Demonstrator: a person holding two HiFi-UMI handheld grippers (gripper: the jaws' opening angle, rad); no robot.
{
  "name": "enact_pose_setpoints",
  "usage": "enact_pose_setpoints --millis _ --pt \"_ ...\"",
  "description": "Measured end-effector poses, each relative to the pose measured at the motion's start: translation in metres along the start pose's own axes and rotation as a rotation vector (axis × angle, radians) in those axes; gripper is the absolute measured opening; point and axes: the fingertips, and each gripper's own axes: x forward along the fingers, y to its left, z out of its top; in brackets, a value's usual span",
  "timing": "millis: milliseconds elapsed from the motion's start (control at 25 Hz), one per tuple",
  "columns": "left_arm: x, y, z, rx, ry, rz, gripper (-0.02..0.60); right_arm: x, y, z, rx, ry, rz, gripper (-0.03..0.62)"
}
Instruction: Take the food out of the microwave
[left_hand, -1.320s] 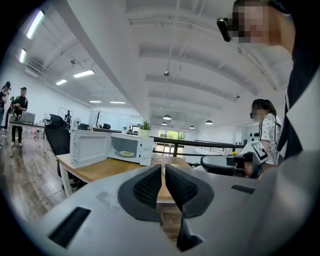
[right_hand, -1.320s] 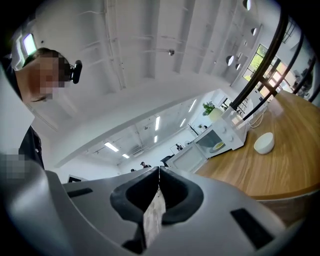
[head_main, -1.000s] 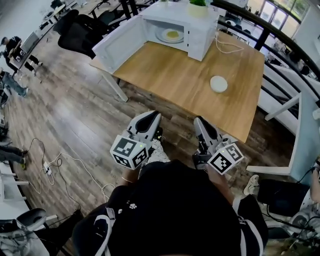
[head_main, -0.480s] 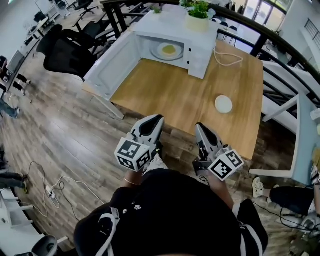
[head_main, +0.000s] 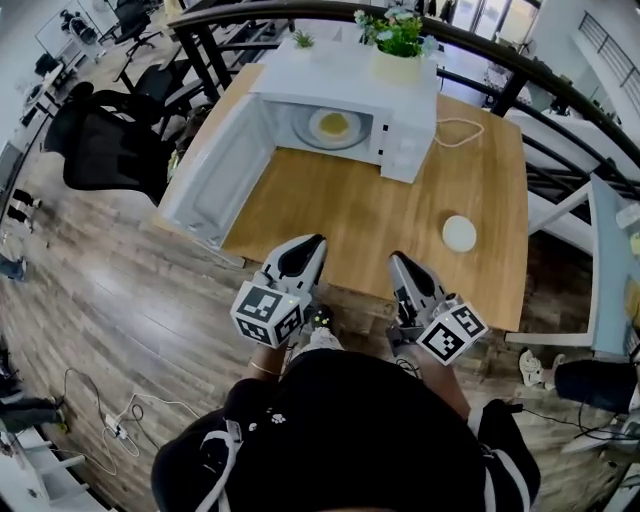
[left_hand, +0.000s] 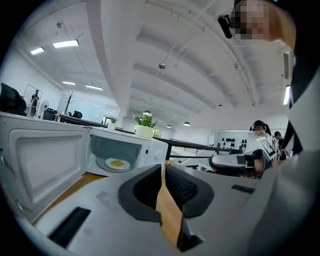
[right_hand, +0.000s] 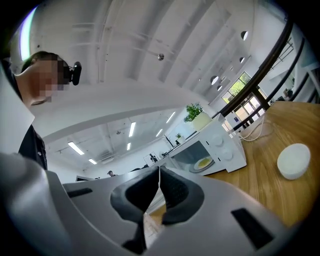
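Food (head_main: 336, 124) on a white plate (head_main: 313, 127) lies inside the microwave (head_main: 350, 75), which stands at the wooden table's (head_main: 370, 215) far end, door (head_main: 215, 175) swung wide. A white bowl (head_main: 460, 233) sits toward the right edge; left tongs (head_main: 306, 247) and right tongs (head_main: 402, 263) hover over the near edge — each pinched together on nothing.

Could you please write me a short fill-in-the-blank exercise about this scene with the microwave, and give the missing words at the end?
1. The door of the microwave stands ____.
2. The plate with the yellow food lies ____ the microwave.
3. A potted plant stands on ____ of the microwave.
4. The left tool and the right tool are both shut and hold ____.

Missing words: open; inside; top; nothing.
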Motion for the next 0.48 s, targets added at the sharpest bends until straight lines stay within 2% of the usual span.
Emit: enact_pose_setpoints --millis 240,480 --pt "0.005 0.057 0.006 0.018 0.017 -0.003 0.031 0.059 -0.003 -0.005 0.001 -0.020 -0.006 0.000" --pt "0.013 0.090 0.009 0.022 0.023 -0.047 0.031 0.092 -0.005 -0.013 0.005 -0.032 -0.040 0.000"
